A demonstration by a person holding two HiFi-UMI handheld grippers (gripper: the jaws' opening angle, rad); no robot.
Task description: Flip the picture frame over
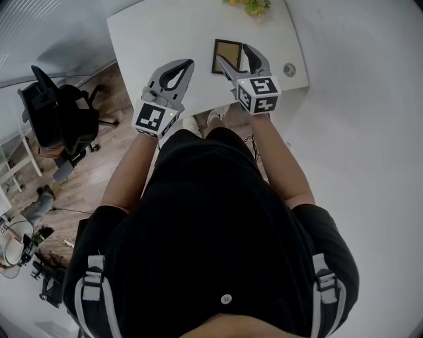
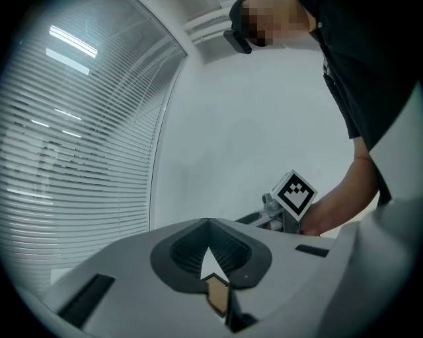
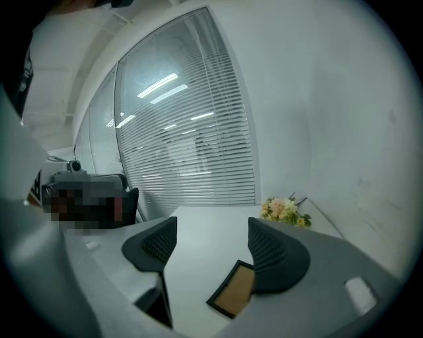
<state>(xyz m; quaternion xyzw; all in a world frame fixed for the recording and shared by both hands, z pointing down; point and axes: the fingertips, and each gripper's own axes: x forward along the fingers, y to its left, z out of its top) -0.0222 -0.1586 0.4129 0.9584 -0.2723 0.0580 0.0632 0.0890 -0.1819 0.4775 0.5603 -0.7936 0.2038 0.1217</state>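
A picture frame (image 1: 227, 56) with a black rim and a brown panel facing up lies flat near the front edge of the white table (image 1: 152, 33). My right gripper (image 1: 232, 54) hovers open over its near right part, nothing between the fingers. In the right gripper view the frame (image 3: 234, 290) shows low between the open jaws of that gripper (image 3: 213, 224), partly hidden by the right finger. My left gripper (image 1: 189, 64) is shut and empty, to the left of the frame. In the left gripper view the shut gripper (image 2: 208, 223) leaves a sliver of the frame (image 2: 217, 298) visible.
Yellow flowers (image 1: 248, 6) lie at the table's far edge and a round cable port (image 1: 289, 68) sits at its right corner. A black office chair (image 1: 56, 119) stands left of the table on the wooden floor. A white wall runs along the right.
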